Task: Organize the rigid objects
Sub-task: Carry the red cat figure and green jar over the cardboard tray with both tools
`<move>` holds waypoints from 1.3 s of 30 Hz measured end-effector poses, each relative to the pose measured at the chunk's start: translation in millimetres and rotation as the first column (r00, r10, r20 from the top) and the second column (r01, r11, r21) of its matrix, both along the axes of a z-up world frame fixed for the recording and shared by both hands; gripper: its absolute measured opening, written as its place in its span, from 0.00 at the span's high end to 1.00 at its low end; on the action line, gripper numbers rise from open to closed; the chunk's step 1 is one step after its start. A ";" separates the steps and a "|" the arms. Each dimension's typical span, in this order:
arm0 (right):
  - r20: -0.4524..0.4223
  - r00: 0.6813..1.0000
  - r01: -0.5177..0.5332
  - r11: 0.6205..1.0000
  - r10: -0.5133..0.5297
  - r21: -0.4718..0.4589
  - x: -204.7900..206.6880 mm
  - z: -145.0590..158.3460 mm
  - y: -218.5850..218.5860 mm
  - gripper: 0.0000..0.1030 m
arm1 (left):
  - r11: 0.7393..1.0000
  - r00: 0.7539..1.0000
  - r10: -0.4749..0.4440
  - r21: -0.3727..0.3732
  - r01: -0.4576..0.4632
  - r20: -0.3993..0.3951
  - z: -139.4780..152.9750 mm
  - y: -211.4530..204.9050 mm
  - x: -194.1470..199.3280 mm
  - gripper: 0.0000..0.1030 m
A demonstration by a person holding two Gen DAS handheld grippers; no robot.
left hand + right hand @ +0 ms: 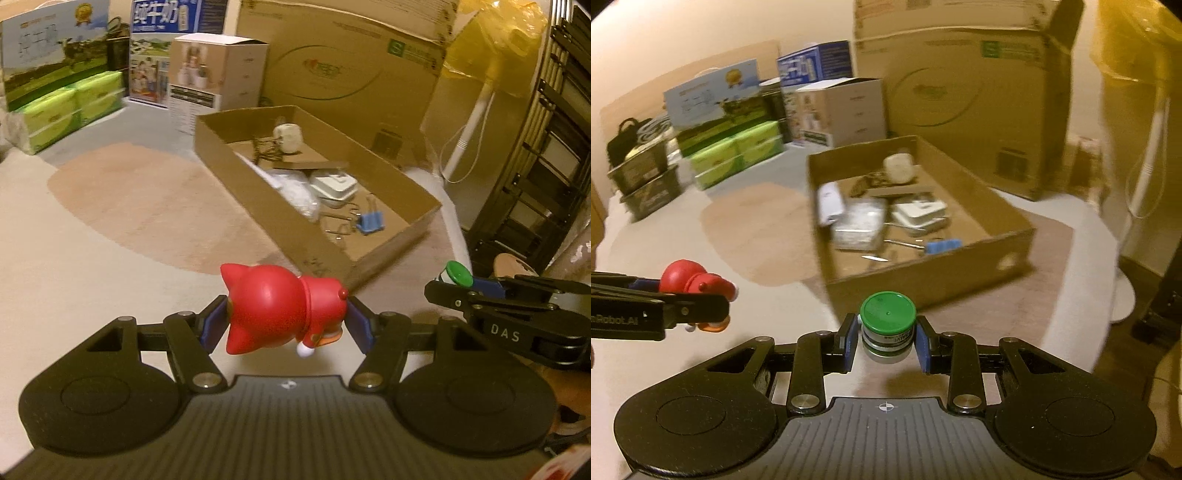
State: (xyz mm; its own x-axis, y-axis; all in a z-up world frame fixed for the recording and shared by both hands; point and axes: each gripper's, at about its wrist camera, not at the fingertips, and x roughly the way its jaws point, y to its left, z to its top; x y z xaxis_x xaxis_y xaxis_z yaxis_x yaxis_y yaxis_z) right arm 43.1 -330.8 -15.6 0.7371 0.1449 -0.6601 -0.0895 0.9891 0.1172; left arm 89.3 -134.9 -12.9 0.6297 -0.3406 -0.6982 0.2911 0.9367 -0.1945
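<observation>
My left gripper [286, 321] is shut on a red cat figurine [280, 314], held sideways above the pale surface; it also shows in the right wrist view [698, 288]. My right gripper [886, 338] is shut on a small jar with a green lid [888, 323], held upright; the jar also shows in the left wrist view [458, 274]. A shallow open cardboard box [424, 218] lies ahead of both grippers [1015, 240]. It holds a blue binder clip [369, 223], a white charger [332, 184], a clear bag, a round cream object [288, 138] and other small items.
A large cardboard carton [351, 66] stands behind the shallow box. Printed boxes and green packs [70, 107] line the back left. A white fan stand [469, 136] and a dark rack [535, 166] are at the right.
</observation>
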 end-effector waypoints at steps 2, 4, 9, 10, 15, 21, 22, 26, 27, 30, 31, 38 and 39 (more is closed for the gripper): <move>0.000 1.000 0.013 1.000 -0.013 -0.003 -0.2 0.2 -8.4 0.68 | 1.000 1.000 -0.001 -0.004 0.001 -0.005 0.2 -8.5 0.9 0.38; 0.003 1.000 0.022 1.000 -0.022 -0.010 -0.3 1.2 -16.4 0.68 | 1.000 1.000 -0.010 -0.010 0.010 -0.010 0.1 -17.1 1.4 0.38; 0.017 0.999 0.043 0.999 -0.043 -0.013 2.3 5.1 -30.5 0.68 | 0.999 0.999 -0.035 -0.024 0.035 -0.015 1.7 -35.7 4.2 0.38; 0.019 0.999 0.047 0.999 -0.047 -0.013 3.2 5.9 -31.8 0.68 | 0.999 0.999 -0.039 -0.026 0.038 -0.015 2.3 -38.4 5.3 0.38; 0.030 0.998 0.058 0.998 -0.057 -0.020 6.2 9.8 -41.8 0.68 | 0.998 0.999 -0.049 -0.035 0.049 -0.012 5.4 -49.1 8.7 0.38; 0.045 0.997 0.059 0.998 -0.058 -0.028 11.2 15.3 -49.1 0.68 | 0.998 0.999 -0.051 -0.042 0.050 -0.009 7.4 -58.2 13.8 0.38; 0.047 0.997 0.058 0.998 -0.057 -0.030 12.5 16.3 -49.8 0.68 | 0.998 0.999 -0.050 -0.043 0.050 -0.008 7.8 -59.5 14.4 0.38; 0.054 0.997 0.052 0.998 -0.050 -0.034 18.3 19.8 -51.7 0.68 | 0.998 0.999 -0.048 -0.047 0.047 -0.006 8.9 -62.4 16.7 0.38; 0.056 0.997 0.050 0.998 -0.048 -0.034 19.8 20.7 -52.1 0.68 | 0.998 0.999 -0.046 -0.048 0.046 -0.006 9.1 -62.9 17.6 0.38; 0.059 0.997 0.045 0.998 -0.043 -0.033 25.4 22.4 -52.9 0.68 | 0.998 0.999 -0.041 -0.052 0.041 -0.006 10.0 -64.4 20.5 0.38; 0.060 0.997 0.044 0.999 -0.042 -0.033 27.6 22.9 -53.1 0.68 | 0.998 0.999 -0.040 -0.052 0.040 -0.004 10.3 -65.0 21.1 0.38; 0.058 0.998 0.024 0.999 -0.022 -0.034 43.3 24.2 -53.7 0.68 | 0.998 1.000 -0.024 -0.059 0.024 -0.002 11.3 -67.8 31.6 0.38; 0.059 0.998 0.022 0.999 -0.020 -0.037 45.9 24.6 -54.0 0.68 | 0.998 1.000 -0.020 -0.060 0.020 -0.001 11.6 -67.8 34.1 0.38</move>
State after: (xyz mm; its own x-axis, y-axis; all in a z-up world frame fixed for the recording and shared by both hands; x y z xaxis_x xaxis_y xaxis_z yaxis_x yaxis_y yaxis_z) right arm 89.0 -384.8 9.0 0.7771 0.1051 -0.6205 -0.0746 0.9944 0.0750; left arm 123.4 -202.6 -1.2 0.6213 -0.3939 -0.6774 0.3089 0.9176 -0.2503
